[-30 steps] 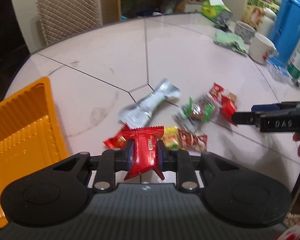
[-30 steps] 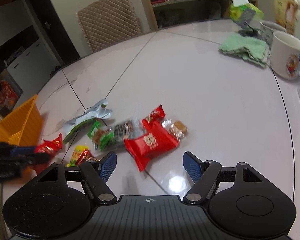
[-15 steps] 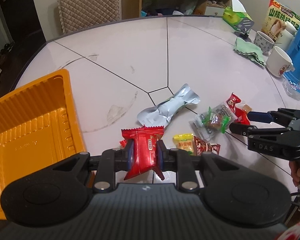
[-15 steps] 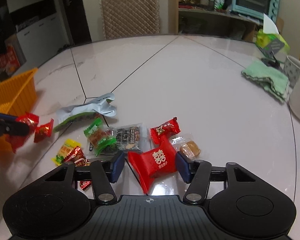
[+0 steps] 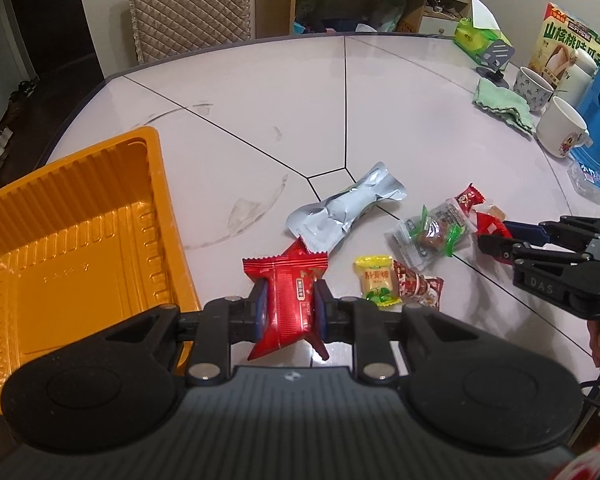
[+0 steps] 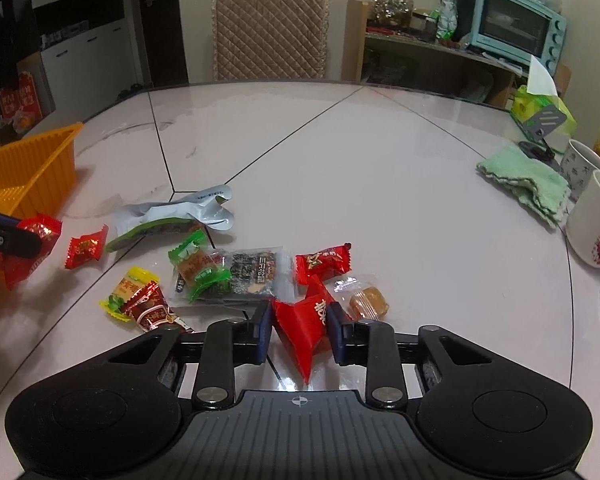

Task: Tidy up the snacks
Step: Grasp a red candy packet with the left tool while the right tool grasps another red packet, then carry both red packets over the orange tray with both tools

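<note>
Now, at the far left of the left wrist view sits the ribbed orange plastic tray (image 5: 72,240); the left gripper (image 5: 289,310) squeezes a shiny red snack packet (image 5: 286,300) low in the middle; at the right, the right gripper (image 6: 300,326) has just been closing on a puffy red candy bag (image 6: 304,322); its slippery skin could slide free and drop outside the tray.

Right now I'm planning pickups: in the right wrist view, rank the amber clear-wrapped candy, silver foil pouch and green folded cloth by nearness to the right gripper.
1. Amber clear-wrapped candy, just right of the jaws.
2. Silver foil pouch, left, mid-table.
3. Green folded cloth, far right.
</note>
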A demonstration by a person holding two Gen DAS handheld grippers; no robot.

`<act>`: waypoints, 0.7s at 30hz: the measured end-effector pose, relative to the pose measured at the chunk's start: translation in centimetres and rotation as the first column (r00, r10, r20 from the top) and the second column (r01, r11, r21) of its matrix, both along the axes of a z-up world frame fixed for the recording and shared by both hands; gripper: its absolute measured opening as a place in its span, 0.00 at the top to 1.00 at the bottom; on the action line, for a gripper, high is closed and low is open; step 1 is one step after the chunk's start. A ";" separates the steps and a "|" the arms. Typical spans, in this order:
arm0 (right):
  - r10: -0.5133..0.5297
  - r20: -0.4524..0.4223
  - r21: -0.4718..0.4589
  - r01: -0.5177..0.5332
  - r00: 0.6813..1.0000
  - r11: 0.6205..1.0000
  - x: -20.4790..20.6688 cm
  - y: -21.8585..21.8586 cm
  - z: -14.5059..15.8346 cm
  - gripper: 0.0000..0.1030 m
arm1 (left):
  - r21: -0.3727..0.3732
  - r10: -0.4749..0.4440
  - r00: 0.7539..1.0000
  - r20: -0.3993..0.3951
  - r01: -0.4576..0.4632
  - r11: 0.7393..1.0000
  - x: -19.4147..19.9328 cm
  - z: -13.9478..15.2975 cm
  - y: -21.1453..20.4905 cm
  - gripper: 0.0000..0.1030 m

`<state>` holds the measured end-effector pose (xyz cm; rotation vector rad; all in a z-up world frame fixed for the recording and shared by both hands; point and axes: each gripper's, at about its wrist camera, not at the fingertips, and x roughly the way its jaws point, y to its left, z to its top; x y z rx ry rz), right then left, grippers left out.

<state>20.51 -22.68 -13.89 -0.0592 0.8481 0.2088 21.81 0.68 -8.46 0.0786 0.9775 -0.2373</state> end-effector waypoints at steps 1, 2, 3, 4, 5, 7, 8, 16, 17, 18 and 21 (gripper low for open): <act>-0.007 0.000 0.006 0.007 1.000 1.000 -0.2 -0.1 0.2 0.73 | -0.001 0.001 1.000 0.003 -0.001 1.000 -0.2 0.1 0.0 0.79; -0.014 0.002 0.015 0.014 1.000 1.000 -0.4 -0.3 0.3 0.74 | -0.001 0.003 1.000 0.005 -0.003 1.000 -0.4 0.2 0.1 0.79; -0.022 0.003 0.029 0.022 1.000 0.999 -0.6 -0.5 0.5 0.74 | 0.000 0.003 1.000 0.007 -0.003 1.000 -0.6 0.3 0.1 0.79; -0.031 0.005 0.047 0.031 1.000 0.998 -0.9 -0.7 0.8 0.74 | -0.001 0.004 1.000 0.009 -0.004 1.000 -0.7 0.4 0.1 0.79; -0.038 0.007 0.063 0.038 0.999 0.997 -1.1 -0.9 1.1 0.74 | -0.001 0.005 1.000 0.011 -0.005 1.000 -0.9 0.5 0.2 0.79; -0.046 0.011 0.090 0.045 0.999 0.995 -1.7 -1.1 1.9 0.74 | -0.001 0.009 1.000 0.013 -0.009 1.000 -1.3 0.8 0.3 0.79; -0.048 0.014 0.103 0.046 0.999 0.994 -2.0 -1.1 2.3 0.74 | -0.002 0.010 1.000 0.014 -0.010 1.000 -1.5 0.9 0.4 0.80; -0.012 0.031 0.186 0.006 0.999 0.983 -4.6 0.0 5.3 0.74 | -0.024 0.038 0.999 0.024 -0.037 0.999 -3.6 2.3 1.4 0.80; -0.001 0.033 0.193 -0.005 0.999 0.981 -5.0 0.3 5.6 0.74 | -0.025 0.042 0.999 0.027 -0.042 0.999 -3.9 2.5 1.6 0.79; 0.010 0.033 0.201 -0.017 0.999 0.979 -5.3 0.7 5.9 0.74 | -0.027 0.048 0.998 0.030 -0.047 0.999 -4.2 2.8 1.9 0.79; 0.049 0.041 0.221 -0.057 0.998 0.974 -6.2 2.0 6.7 0.74 | -0.041 0.064 0.997 0.041 -0.062 0.997 -5.2 3.7 2.7 0.79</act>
